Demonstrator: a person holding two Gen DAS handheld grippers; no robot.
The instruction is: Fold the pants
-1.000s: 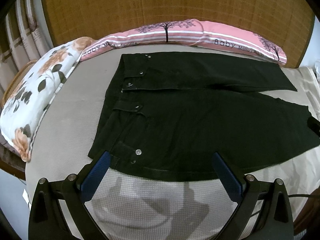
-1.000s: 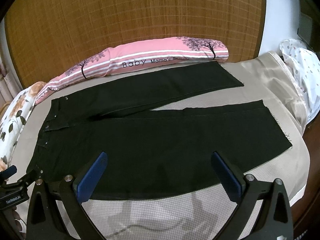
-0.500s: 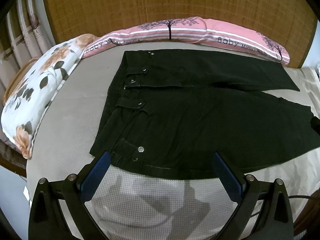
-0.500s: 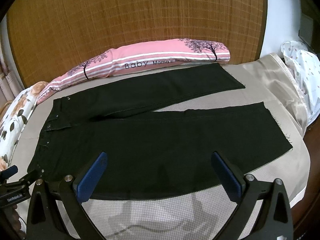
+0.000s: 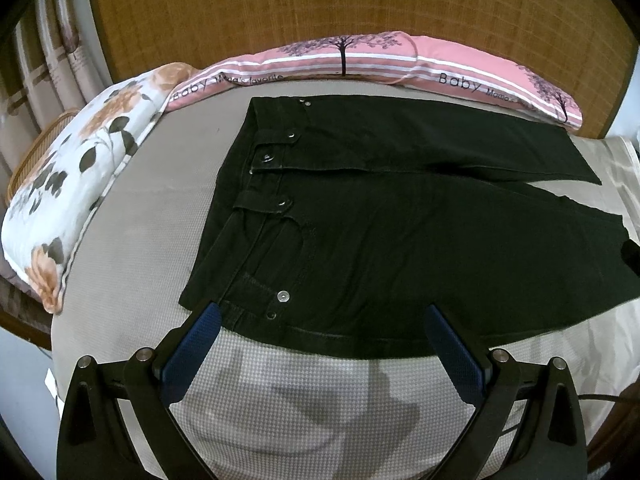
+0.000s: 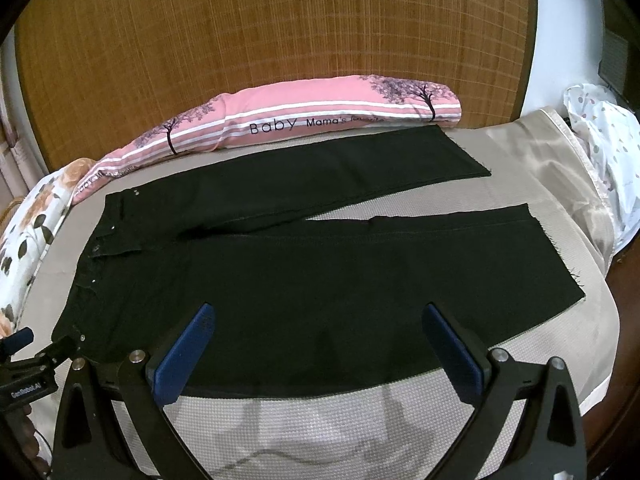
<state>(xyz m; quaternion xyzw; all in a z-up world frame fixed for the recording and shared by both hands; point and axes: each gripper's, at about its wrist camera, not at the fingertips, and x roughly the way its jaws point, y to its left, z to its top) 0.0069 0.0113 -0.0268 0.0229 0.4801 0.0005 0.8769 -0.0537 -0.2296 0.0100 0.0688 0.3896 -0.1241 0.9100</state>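
Black pants (image 5: pixel 400 240) lie flat on the grey bed, waistband to the left, two legs spread apart to the right (image 6: pixel 320 280). My left gripper (image 5: pixel 320 320) is open and empty, hovering over the near edge of the pants by the waistband corner. My right gripper (image 6: pixel 320 320) is open and empty, over the near leg's lower edge. The left gripper also shows at the left edge of the right wrist view (image 6: pixel 24 360). The right gripper's tip shows at the right edge of the left wrist view (image 5: pixel 631 256).
A pink striped bolster (image 6: pixel 280 124) lies along the far side against a woven headboard (image 6: pixel 280 32). A floral pillow (image 5: pixel 80 168) lies at the left. A beige sheet (image 6: pixel 552 168) and a white spotted cloth (image 6: pixel 608 140) lie at the right.
Both grippers have drawn back and risen slightly; the pants sit a little farther away in both views. The pants have not moved.
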